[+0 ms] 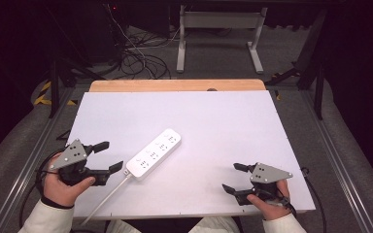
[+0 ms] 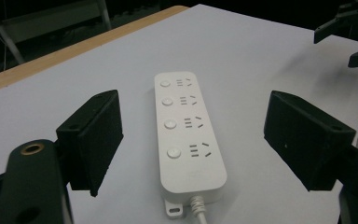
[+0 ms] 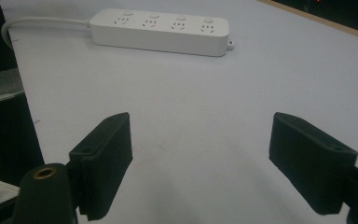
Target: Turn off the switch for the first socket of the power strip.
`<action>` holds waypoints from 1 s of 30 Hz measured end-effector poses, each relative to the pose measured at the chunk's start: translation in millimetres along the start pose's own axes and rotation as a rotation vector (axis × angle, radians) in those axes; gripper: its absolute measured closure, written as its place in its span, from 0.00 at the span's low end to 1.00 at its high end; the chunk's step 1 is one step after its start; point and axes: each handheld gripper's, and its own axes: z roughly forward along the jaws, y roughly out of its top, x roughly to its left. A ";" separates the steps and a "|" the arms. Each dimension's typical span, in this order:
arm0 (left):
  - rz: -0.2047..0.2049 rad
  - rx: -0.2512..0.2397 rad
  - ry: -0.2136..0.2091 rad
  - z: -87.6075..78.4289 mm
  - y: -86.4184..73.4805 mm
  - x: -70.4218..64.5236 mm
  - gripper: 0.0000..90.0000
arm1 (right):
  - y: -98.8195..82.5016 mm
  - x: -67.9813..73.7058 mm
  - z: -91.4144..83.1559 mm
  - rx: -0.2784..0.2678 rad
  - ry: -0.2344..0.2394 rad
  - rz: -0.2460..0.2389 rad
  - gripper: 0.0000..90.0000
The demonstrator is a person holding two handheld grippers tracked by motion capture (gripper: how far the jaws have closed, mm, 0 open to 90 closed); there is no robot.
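A white power strip [image 1: 154, 153] with several sockets and round buttons lies slanted on the white table top [image 1: 213, 121], left of the middle. Its white cord [image 1: 108, 196] runs off the near edge. My left gripper [image 1: 108, 156] stands open just left of the strip's cord end, jaws wide, nothing between them. Along those jaws the power strip [image 2: 186, 128] lies straight ahead, cord end nearest. My right gripper [image 1: 235, 177] is open near the front right of the table, empty, well apart from the strip. From there the power strip [image 3: 161, 31] lies far ahead.
A wooden strip [image 1: 177, 85] borders the table's far edge. Beyond it stand a grey metal frame [image 1: 218, 34] and loose cables [image 1: 136, 53] on the floor. Black stands [image 1: 315, 68] flank the table's far corners.
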 end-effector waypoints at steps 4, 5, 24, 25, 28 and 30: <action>-0.022 -0.024 -0.003 -5.9 -13.7 3.4 0.21 | -0.2 -0.1 0.2 0.000 0.002 0.000 0.24; -0.019 -0.028 0.002 -7.3 -16.5 4.6 0.21 | -0.2 0.0 0.0 0.000 0.002 0.002 0.24; -0.046 -0.014 0.013 -21.3 -62.6 8.3 0.23 | -0.9 0.0 0.4 0.000 0.007 0.002 0.23; -0.050 -0.013 0.011 -21.6 -64.6 8.8 0.23 | -1.0 -0.1 0.3 0.000 0.007 0.002 0.23; -0.067 -0.016 0.007 -21.2 -71.3 9.3 0.22 | -1.6 -0.4 0.1 0.003 0.006 0.004 0.23; -0.079 -0.015 0.008 -20.8 -75.8 8.7 0.22 | -1.9 -0.6 0.4 0.003 0.008 0.005 0.23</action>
